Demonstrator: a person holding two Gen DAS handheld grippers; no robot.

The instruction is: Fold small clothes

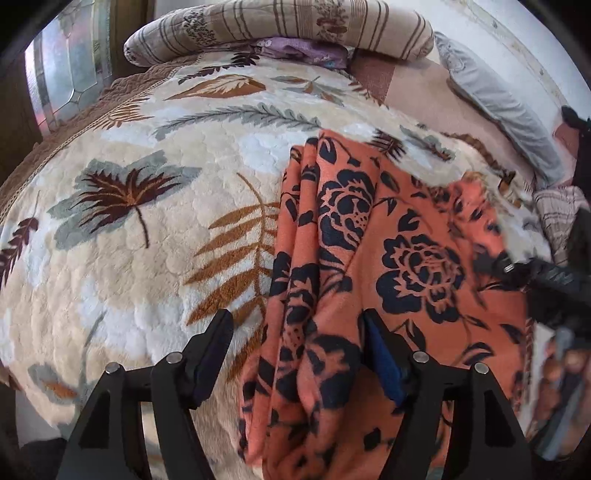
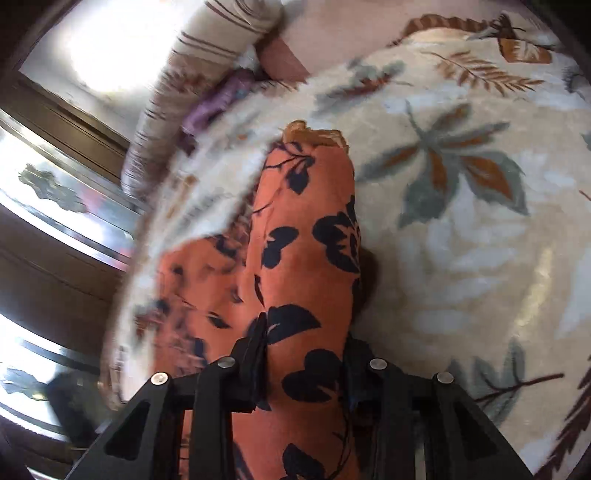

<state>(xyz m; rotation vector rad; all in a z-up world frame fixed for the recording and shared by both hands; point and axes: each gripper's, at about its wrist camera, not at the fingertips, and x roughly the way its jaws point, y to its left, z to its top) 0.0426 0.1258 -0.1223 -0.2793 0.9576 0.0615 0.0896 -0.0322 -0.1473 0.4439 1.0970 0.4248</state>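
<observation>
An orange garment [image 1: 369,229] with a black flower print lies in long folds on a cream leaf-patterned blanket [image 1: 129,258]. My left gripper [image 1: 295,332] stands open over its near end. Its right finger rests on the cloth and its left finger hangs over the bare blanket. The right gripper [image 1: 506,267] shows blurred at the garment's right side. In the right wrist view, the right gripper [image 2: 306,343] is shut on a bunched ridge of the orange garment [image 2: 303,229], which fills the gap between its fingers and runs away from them over the blanket [image 2: 461,240].
A striped rolled quilt [image 1: 280,26] lies along the far edge of the bed, with a purple cloth [image 1: 303,50] under it. A grey pillow [image 1: 498,107] sits at the back right and a plaid cloth [image 1: 554,210] at the right edge. A glass-panelled door [image 1: 66,77] stands to the left.
</observation>
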